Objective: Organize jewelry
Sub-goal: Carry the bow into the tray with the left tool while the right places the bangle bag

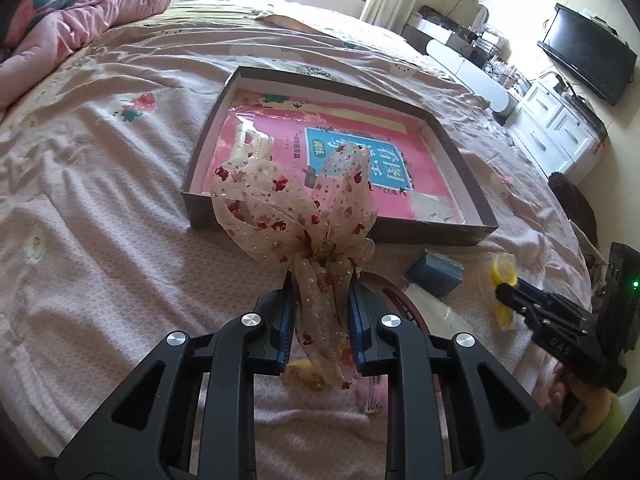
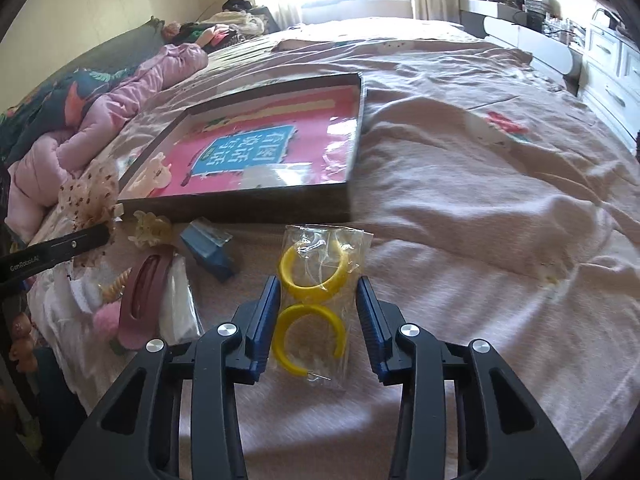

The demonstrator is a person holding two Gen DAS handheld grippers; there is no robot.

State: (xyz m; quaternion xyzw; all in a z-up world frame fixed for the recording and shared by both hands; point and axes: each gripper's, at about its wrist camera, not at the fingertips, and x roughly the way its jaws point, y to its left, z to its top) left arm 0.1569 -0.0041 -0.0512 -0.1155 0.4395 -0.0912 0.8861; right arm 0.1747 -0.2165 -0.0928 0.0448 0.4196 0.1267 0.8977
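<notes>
the left gripper (image 1: pixel 320 280) pinches the bow (image 1: pixel 296 208) by its tail, so it may slip; the right gripper (image 2: pixel 318 280) sits half-spread around the earring bag (image 2: pixel 316 300), grip unclear.

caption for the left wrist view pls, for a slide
Left gripper shut on a sheer floral bow, lifted before the shallow box on the bed.

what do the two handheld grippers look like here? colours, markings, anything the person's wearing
Both match: the left gripper and right gripper have matte black frames with triangular cutouts, round silver bolt heads at the pivots, and ribbed blue pads lining the fingers. In the right wrist view the left finger's side carries white "GenRobot.AI" lettering. The right unit shows a small green light at the back. A yellow-green sleeve shows behind it. No cables visible.
</notes>
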